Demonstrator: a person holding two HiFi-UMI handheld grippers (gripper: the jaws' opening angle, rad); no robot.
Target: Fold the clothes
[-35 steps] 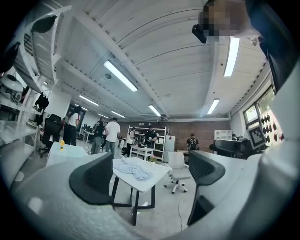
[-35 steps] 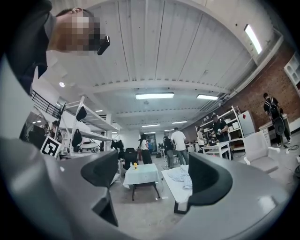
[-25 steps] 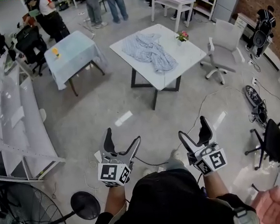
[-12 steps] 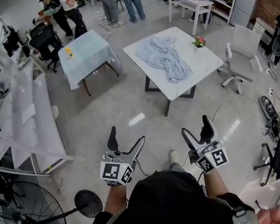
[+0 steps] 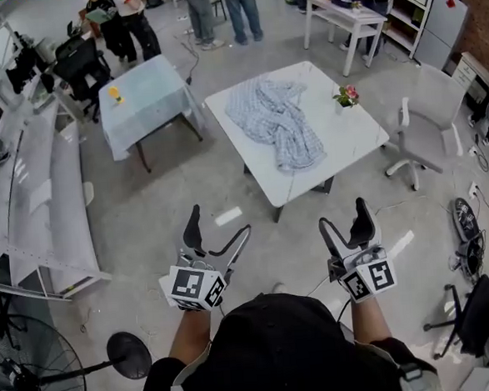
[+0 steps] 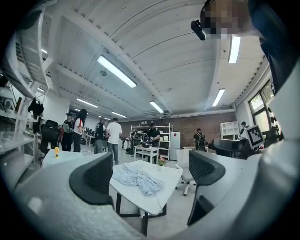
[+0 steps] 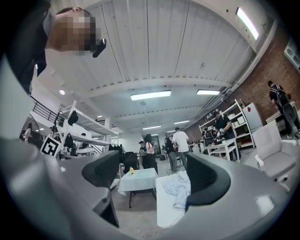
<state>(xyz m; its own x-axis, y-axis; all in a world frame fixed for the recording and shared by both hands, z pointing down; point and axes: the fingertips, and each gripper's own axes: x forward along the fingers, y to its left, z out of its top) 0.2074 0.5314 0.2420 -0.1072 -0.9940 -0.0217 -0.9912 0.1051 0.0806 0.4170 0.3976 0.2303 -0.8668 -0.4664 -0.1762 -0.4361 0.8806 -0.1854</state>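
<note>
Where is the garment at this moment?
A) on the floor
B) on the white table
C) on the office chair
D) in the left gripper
B: the garment lies crumpled on the white table, while the left gripper and right gripper are open, far from it.

landmark: white table (image 5: 345, 146), straight ahead of me on the grey floor
flower pot (image 5: 347, 96): on the white table near its far right edge, pink blooms
blue-cloth table (image 5: 150, 105): left of the white table, apart from it
yellow item (image 5: 115, 94): small, on the blue-cloth table, I can't tell what it is
white office chair (image 5: 427, 119): just right of the white table
people (image 5: 240, 7): standing beyond the white table
small white desk (image 5: 344, 12): beyond the white table, to the right
metal rack (image 5: 36, 205): well left of the white table, past the blue-cloth one
floor fan (image 5: 27, 377): well left of the white table, on my side
black chair (image 5: 482, 312): right of the white table, on my side
</note>
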